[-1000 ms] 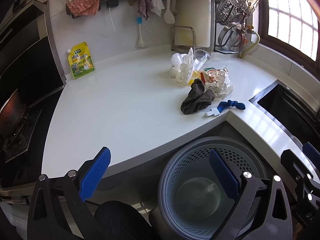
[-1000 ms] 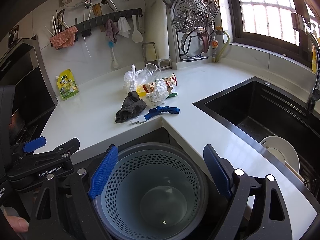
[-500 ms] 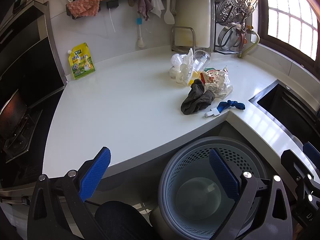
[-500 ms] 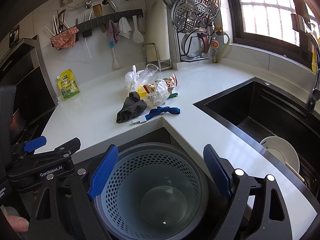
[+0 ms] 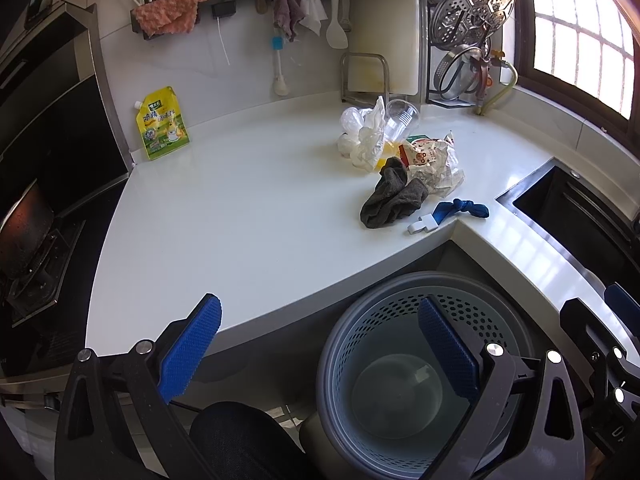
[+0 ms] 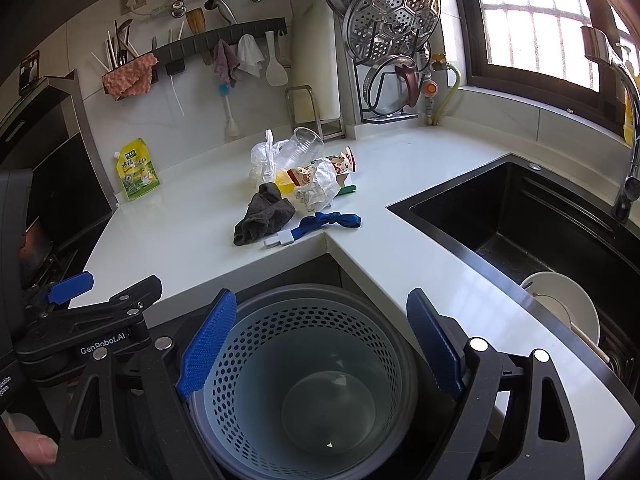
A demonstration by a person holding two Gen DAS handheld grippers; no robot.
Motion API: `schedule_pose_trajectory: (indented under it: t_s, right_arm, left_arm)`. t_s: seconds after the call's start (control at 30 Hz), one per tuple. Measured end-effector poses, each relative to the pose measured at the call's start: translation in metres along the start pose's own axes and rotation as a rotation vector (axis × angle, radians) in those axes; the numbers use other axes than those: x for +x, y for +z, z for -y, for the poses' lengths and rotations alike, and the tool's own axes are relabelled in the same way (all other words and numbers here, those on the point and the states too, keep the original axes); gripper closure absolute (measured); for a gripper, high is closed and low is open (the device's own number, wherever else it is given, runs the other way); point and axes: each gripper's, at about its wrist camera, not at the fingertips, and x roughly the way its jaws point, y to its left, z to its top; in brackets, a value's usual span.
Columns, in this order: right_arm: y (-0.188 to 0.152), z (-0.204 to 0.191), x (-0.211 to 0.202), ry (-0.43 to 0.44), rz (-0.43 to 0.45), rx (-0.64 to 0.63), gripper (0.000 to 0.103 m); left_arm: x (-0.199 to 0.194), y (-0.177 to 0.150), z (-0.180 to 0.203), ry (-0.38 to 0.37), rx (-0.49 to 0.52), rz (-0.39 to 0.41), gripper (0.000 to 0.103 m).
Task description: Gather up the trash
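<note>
A pile of trash lies on the white counter (image 5: 240, 208): white plastic bags (image 5: 366, 136), a clear plastic cup (image 5: 400, 118), a crumpled snack wrapper (image 5: 430, 160), a dark grey cloth (image 5: 394, 198) and a blue knotted strip (image 5: 460, 210). The pile shows in the right wrist view too, with the cloth (image 6: 266, 214) and the strip (image 6: 328, 222) in front. A grey perforated bin (image 6: 308, 384) stands below the counter corner, also in the left wrist view (image 5: 420, 368). My left gripper (image 5: 320, 352) and right gripper (image 6: 320, 354) are both open and empty, held above the bin, well short of the pile.
A black sink (image 6: 520, 232) with a white plate (image 6: 564, 304) lies to the right. A yellow pouch (image 5: 162, 122) leans on the back wall. A utensil rail, a steamer rack (image 6: 394, 20) and a window are behind. A stove (image 5: 28, 236) is at the left.
</note>
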Motion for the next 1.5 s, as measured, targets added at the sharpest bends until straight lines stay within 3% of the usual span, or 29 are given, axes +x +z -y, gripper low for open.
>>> schedule_pose_trajectory:
  t_s: [0.77, 1.07, 1.5]
  right_arm:
    - [-0.006, 0.001, 0.005, -0.004, -0.008, 0.000, 0.020]
    - [0.004, 0.005, 0.038, 0.009, -0.038, 0.005, 0.020]
    - [0.049, 0.013, 0.129, -0.026, -0.056, -0.025, 0.020]
  left_arm:
    - [0.005, -0.005, -0.008, -0.003, -0.018, -0.012, 0.006]
    - [0.029, 0.005, -0.021, -0.009, -0.045, -0.001, 0.006]
    - [0.091, 0.040, -0.017, -0.029, -0.055, 0.015, 0.006]
